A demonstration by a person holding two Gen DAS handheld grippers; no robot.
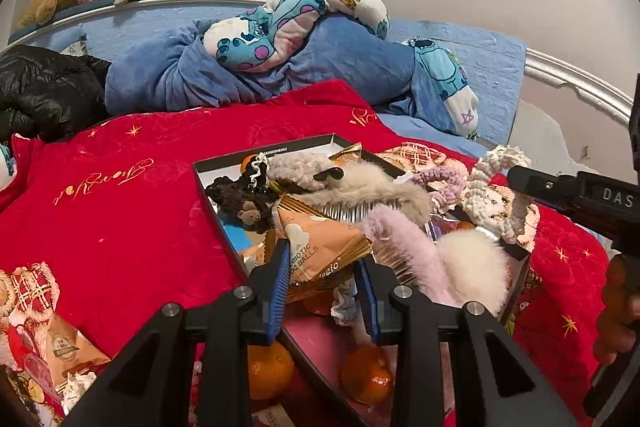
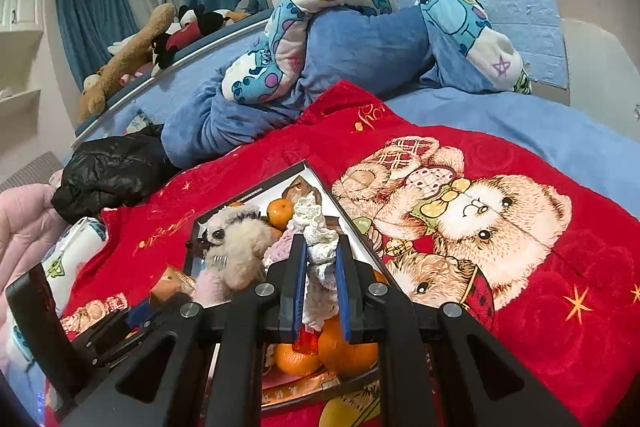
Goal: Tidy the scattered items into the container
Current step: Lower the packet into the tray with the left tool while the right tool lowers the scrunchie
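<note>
The big red fleece blanket with teddy bears covers the bed, and the flat black cardboard box sits on it, straight ahead of and under both tools. The box is already heaped with fluffy hair clips, oranges and snack packets.

The left tool is clamped on an orange foil snack packet. The packet sticks out forward from the tool, over the near corner of the box.

The right tool is squeezed nearly together on a white and pink crocheted yarn doll. The doll's long side runs up and down between the blue pads, right above the oranges in the box.

Both things look ready to drop; they only need to go down. One more orange snack packet lies on the blanket, to the left of the left tool, so the left hand is nearer to it.
</note>
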